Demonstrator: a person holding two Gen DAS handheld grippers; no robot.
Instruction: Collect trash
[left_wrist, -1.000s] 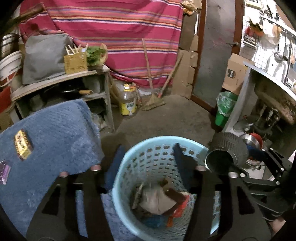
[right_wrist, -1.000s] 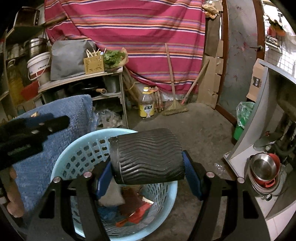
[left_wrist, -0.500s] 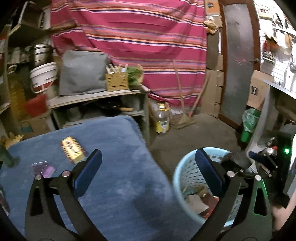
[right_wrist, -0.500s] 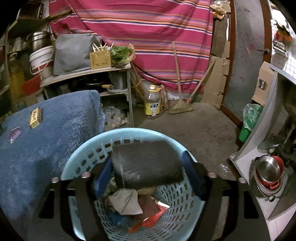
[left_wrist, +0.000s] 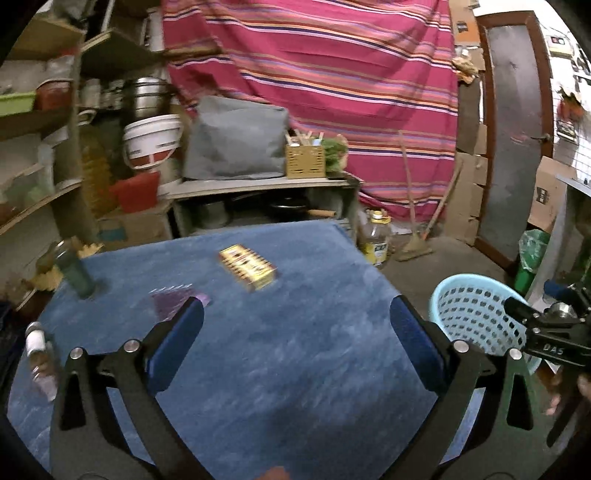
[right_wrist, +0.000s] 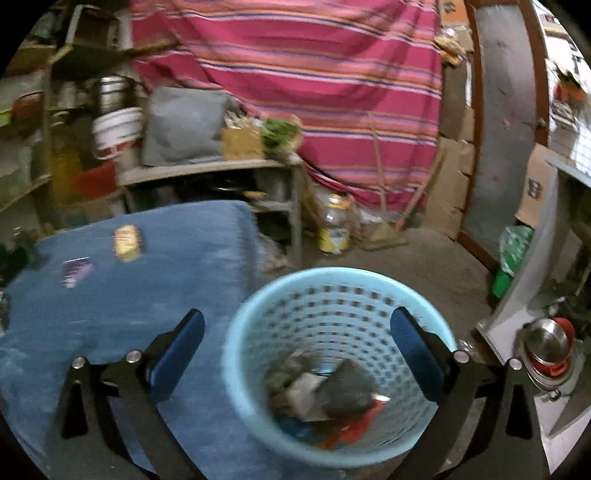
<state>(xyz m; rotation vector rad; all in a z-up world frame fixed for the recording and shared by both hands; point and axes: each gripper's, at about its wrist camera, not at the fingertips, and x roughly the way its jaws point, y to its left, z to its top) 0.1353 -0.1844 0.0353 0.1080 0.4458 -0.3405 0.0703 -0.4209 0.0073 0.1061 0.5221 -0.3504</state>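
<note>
While left gripper (left_wrist: 295, 332) gapes empty over blue table (left_wrist: 295, 369), right gripper (right_wrist: 295, 343), jaws just opened, overlooks basket (right_wrist: 236, 332): blurred dark crumpled trash (right_wrist: 343, 391) inside.

Right gripper (right_wrist: 297, 345): a second ago clamped on the black ribbed cup; jaws have just been opening, nothing between them now. Black ribbed cup (right_wrist: 345, 387) has dropped, now lies on the litter inside the light-blue basket (right_wrist: 251, 314).

Left gripper (left_wrist: 295, 345): was over the basket (left_wrist: 476, 317); has swung over the blue cloth (left_wrist: 288, 369), jaws wide and empty. Basket now at its 3 o'clock, gold packet (left_wrist: 248, 266) at 12 o'clock, purple wrapper (left_wrist: 177, 301) at 10 o'clock.
</note>
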